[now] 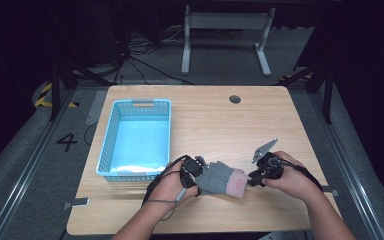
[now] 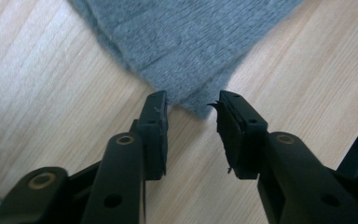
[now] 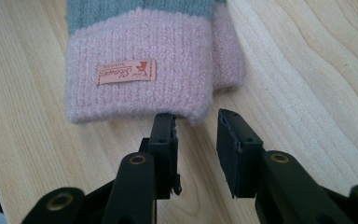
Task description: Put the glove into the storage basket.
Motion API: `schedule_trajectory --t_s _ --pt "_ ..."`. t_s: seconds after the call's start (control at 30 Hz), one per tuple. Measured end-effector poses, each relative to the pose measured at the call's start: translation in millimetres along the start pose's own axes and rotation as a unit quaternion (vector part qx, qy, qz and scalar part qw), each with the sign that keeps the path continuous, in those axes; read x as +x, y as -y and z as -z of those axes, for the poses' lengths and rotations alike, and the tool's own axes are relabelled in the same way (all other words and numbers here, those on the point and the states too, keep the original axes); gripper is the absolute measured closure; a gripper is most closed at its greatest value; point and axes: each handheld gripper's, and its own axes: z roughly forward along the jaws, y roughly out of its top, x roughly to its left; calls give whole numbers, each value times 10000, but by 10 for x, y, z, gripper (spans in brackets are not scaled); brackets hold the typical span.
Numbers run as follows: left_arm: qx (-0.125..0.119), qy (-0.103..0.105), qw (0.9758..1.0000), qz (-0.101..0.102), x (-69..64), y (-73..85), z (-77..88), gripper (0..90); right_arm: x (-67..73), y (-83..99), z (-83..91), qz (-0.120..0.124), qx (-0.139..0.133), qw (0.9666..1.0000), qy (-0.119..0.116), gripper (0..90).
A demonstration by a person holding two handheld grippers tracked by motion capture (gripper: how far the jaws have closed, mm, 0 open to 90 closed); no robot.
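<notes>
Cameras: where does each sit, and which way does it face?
High view: above the person's side, looking forward and down at the table, forearms entering below.
Left gripper view: rides the left tongs, facing the glove fingertips.
Right gripper view: rides the right tongs, facing its pink cuff.
Both share that glove, tongs open.

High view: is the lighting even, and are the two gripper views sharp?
High view: table brightly lit, surroundings dark, glare inside the basket. Left gripper view: glove slightly soft, jaws sharper. Right gripper view: cuff label too blurred to read.
</notes>
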Motion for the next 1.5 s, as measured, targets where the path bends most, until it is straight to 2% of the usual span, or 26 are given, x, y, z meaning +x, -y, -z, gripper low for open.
schedule_trajectory --t_s 0.13,0.4,0.6,0.67,0.7,0.83,0.97,1.03,1.23,1.5 --pt "-5 -105 9999 77 15 2 -7 608 3 2 -2 -1 8 10000 12 681" --pt "-148 -14 9999 -42 4 -17 23 641 15 -7 2 69 -3 10000 -10 692" --pt "-432 9 9991 -59 -43 -19 98 656 17 -7 -12 51 17 10000 -17 692" --pt "-388 -7 9992 -91 -33 -26 97 662 20 -10 -19 54 25 10000 -17 693" --pt "-376 -21 9993 -20 -21 -29 68 664 21 -12 -21 62 34 10000 -13 693" --pt "-272 -106 9996 -5 19 -35 28 712 31 -19 -32 77 49 10000 -19 694" --pt "-263 -255 9993 -10 16 -41 14 808 37 -24 -37 102 54 9999 -22 700" --pt "-286 -286 9992 -18 10 -40 29 875 45 -27 -22 111 14 9999 10 729" --pt "-328 -299 9990 -50 -24 -30 83 886 65 -36 48 111 -69 9999 53 837" --pt "-419 -264 9987 -94 -81 -11 170 888 71 -37 137 38 -232 9997 12 863"
